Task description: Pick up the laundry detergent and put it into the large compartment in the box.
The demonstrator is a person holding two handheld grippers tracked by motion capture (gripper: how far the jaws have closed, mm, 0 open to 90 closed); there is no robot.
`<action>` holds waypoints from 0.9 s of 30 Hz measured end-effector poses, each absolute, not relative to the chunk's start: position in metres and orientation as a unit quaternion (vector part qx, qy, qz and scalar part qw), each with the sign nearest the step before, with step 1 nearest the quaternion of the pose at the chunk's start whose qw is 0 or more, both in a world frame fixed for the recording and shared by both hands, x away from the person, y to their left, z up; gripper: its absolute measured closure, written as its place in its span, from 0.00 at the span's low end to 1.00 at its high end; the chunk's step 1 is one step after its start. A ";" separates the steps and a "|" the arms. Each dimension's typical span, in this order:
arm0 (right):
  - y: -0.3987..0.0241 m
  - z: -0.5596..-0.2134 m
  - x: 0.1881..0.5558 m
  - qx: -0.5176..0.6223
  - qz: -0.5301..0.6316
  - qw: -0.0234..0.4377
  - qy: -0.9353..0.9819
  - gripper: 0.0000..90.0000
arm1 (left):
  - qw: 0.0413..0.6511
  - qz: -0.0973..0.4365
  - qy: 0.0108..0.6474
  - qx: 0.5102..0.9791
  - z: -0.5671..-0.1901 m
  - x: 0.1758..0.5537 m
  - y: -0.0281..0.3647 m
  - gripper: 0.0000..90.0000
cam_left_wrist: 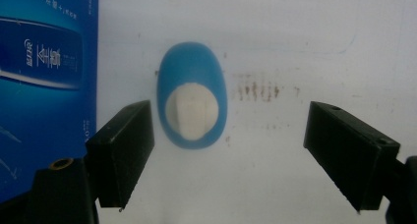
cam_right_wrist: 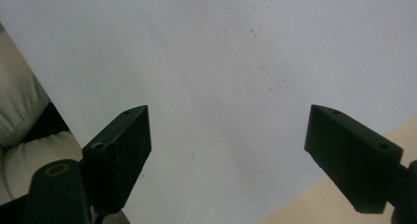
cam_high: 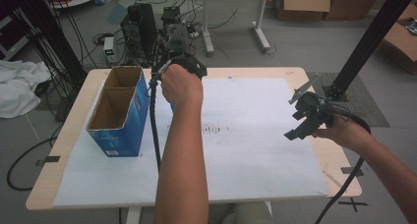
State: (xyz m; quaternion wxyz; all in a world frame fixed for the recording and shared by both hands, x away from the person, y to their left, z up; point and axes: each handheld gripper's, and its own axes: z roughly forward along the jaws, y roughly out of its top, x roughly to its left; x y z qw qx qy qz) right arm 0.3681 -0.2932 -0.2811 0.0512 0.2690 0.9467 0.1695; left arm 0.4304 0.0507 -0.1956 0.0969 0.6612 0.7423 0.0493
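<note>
On the white sheet (cam_left_wrist: pixel 295 32) just beside the blue carton (cam_left_wrist: pixel 46 86) lies a blue oval object with a white centre (cam_left_wrist: pixel 193 96); my left gripper (cam_left_wrist: pixel 228 155) hovers above it, jaws spread wide, empty. My right gripper (cam_high: pixel 306 117) hangs released near the table's right edge (cam_high: pixel 339 160), well apart

I see the table (cam_high: pixel 314 157) under a white sheet (cam_high: pixel 255 150); a blue box (cam_high: pixel 120 130) stands on the sheet, a blue oval piece (cam_left_wrist: pixel 192 94) just beside it.
</note>
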 end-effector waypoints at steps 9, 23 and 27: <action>-0.294 -0.284 0.370 0.270 0.169 0.048 0.947 0.20 | 0.091 0.041 0.746 0.658 -0.210 0.434 0.058 0.22; -0.293 -0.288 0.373 0.269 0.167 0.045 0.947 0.20 | 0.084 0.034 0.747 0.658 -0.228 0.440 0.061 0.22; -0.294 -0.290 0.374 0.270 0.167 0.044 0.947 0.20 | 0.079 0.032 0.746 0.661 -0.234 0.441 0.062 0.22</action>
